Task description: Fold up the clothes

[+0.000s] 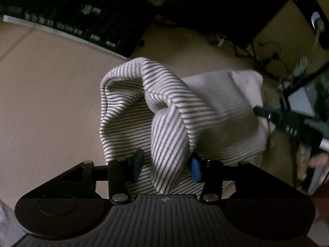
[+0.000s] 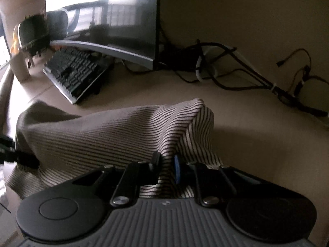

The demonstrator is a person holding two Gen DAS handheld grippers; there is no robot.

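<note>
Two grips, uneven. My left gripper (image 1: 166, 165) is half spread around a hanging fold of the striped garment (image 1: 174, 111); I can't confirm both pads bite. My right gripper (image 2: 167, 169) pinches a bunched corner just ahead of it. Likely failure: the left slips and the fold collapses.

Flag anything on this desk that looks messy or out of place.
The striped garment lies bunched up, not flat, beside the keyboard. Loose cables tangle behind it along the wall. Nothing looks spilled or damaged.
</note>
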